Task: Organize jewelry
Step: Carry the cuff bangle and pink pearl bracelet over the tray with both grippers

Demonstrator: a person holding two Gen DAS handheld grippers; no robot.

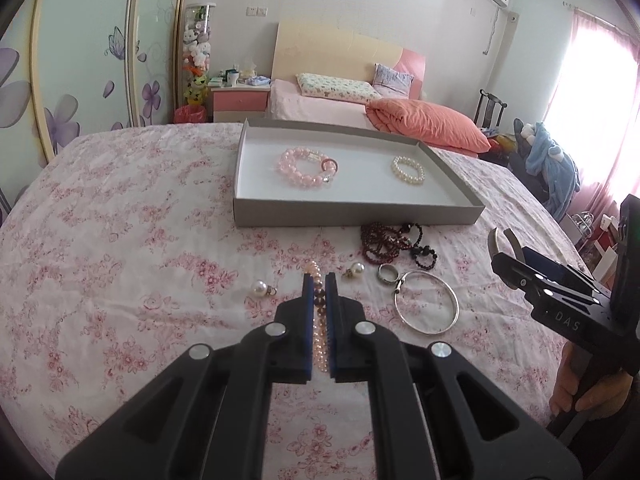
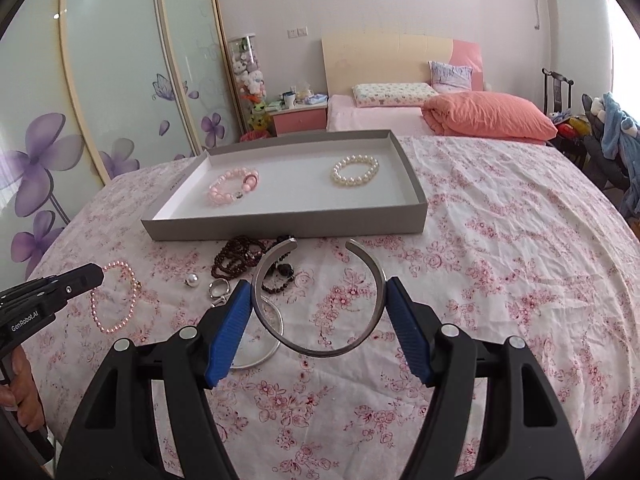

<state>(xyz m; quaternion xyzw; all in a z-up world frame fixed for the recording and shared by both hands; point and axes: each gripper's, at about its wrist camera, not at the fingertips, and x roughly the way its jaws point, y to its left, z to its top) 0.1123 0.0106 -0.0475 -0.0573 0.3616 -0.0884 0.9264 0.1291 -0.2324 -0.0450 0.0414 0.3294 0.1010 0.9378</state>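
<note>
A grey tray [image 1: 352,214] [image 2: 280,229] lies on the floral cloth and holds a pink bead bracelet [image 1: 306,167] [image 2: 234,186] and a white pearl bracelet [image 1: 407,169] [image 2: 355,171]. My left gripper [image 1: 319,282] is shut on a pink pearl bracelet [image 1: 320,320] [image 2: 114,298]. My right gripper [image 2: 318,294] is shut on an open silver cuff bangle [image 2: 320,300], held above the cloth; it shows at the right of the left wrist view [image 1: 505,242]. Dark red bead strands [image 1: 394,242] [image 2: 248,258], a silver ring [image 1: 388,274], a round silver bangle [image 1: 426,302] and two pearl earrings [image 1: 262,289] [image 1: 354,270] lie in front of the tray.
The table is covered with a pink floral cloth [image 1: 120,260]. Behind it stand a bed [image 1: 344,100], a pink nightstand [image 1: 240,100] and a wardrobe with flower doors [image 1: 80,80]. A chair with clothes [image 1: 548,160] stands at the right.
</note>
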